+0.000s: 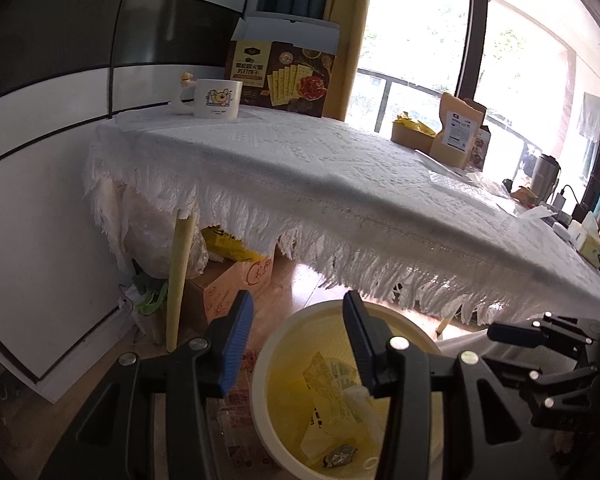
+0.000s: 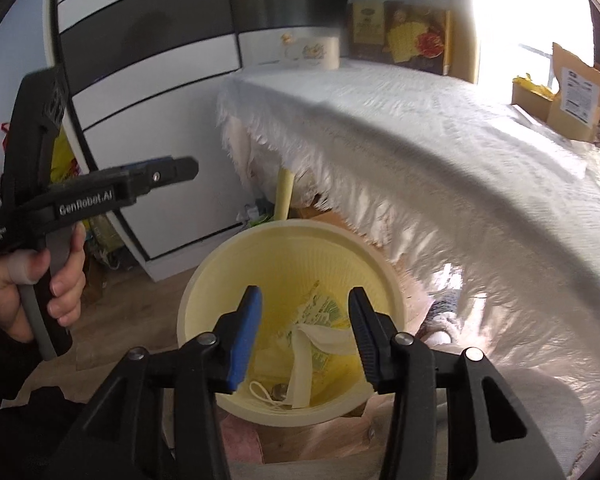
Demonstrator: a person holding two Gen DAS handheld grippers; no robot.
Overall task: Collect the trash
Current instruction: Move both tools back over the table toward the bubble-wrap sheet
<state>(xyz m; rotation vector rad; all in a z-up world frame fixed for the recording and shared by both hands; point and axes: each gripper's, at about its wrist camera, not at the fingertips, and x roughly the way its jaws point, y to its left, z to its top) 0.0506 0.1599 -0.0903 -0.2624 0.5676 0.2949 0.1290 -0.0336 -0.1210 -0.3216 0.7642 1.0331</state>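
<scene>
Two hand-held black claws with blue pads hover over a round pale-yellow plastic waste bin standing on the wooden floor beside a table draped in a fringed white cloth. The right claw is open and empty above the bin's mouth; a white strip of paper trash lies inside below it, among yellow wrappers. The left claw also stands open, holding nothing. On the table's far end sit a white cartoon mug and a brown cracker box.
</scene>
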